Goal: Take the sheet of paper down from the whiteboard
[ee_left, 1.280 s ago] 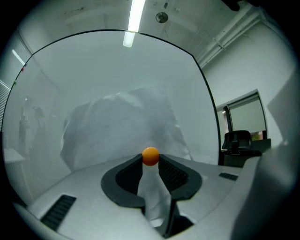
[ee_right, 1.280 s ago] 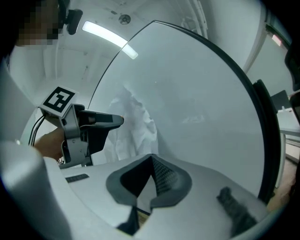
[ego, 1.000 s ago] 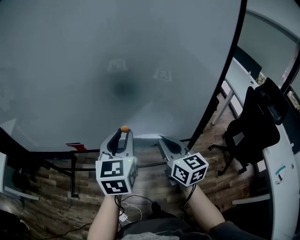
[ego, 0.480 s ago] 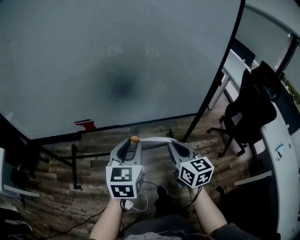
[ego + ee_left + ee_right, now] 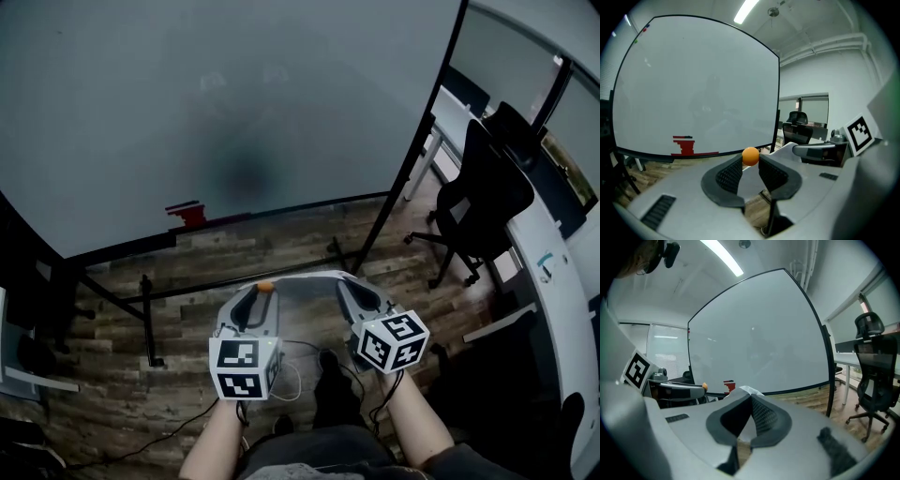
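— Nearest first?
— At six o'clock in the head view, two tools side by side above the wooden floor (image 5: 103,394). Left tool (image 5: 264,292) clamped on a small orange ball (image 5: 750,156), right at the jaw tips. Right tool (image 5: 751,397) pressed shut on the sheet of paper (image 5: 746,390), with a white crumpled edge poking out past the tips.
— And the sheet itself?
— Off the whiteboard (image 5: 234,112). Stretched edge-on between the two tools, from the right tips across to just beside the ball. Cannot tell whether pinched on the left side too.
— Farther out?
— Whiteboard filling ten to one o'clock, grey-white, with a red block (image 5: 187,214) on its bottom ledge near nine o'clock. Black office chair (image 5: 487,197) at two o'clock, beside a long white desk (image 5: 562,319) at three.
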Motion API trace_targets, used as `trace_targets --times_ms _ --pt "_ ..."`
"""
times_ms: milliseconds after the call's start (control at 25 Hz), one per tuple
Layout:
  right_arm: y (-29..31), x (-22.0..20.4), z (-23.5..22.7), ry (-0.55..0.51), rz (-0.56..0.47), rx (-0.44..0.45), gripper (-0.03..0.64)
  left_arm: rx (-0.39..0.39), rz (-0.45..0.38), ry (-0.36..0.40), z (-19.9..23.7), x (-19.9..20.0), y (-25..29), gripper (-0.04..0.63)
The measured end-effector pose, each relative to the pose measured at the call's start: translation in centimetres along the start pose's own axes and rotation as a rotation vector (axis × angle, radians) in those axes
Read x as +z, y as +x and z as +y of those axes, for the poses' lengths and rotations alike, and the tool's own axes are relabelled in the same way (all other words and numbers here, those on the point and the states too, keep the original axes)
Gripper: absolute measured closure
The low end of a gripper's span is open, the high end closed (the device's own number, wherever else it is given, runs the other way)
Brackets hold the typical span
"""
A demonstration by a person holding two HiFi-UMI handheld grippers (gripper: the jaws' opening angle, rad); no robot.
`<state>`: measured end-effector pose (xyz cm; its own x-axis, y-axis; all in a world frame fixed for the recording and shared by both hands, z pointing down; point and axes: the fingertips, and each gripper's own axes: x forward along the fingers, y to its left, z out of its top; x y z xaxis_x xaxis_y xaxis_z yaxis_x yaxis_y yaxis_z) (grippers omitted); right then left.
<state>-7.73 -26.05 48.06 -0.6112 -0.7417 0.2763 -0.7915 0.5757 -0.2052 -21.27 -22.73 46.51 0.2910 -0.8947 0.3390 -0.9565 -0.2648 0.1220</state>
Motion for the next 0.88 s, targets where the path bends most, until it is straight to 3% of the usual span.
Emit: trace_targets --times_ms 400,880 --pt "-5.7 -4.1 4.1 -0.017 0.059 -0.077 0.597 -0.064 0.023 -0.008 -0.6 -4.3 -5.5 0.480" --pt "-11.0 -5.2 4.3 -0.054 0.070 0.004 0.597 0.020 0.029 0.006 -5.0 -6.3 -10.3 0.480"
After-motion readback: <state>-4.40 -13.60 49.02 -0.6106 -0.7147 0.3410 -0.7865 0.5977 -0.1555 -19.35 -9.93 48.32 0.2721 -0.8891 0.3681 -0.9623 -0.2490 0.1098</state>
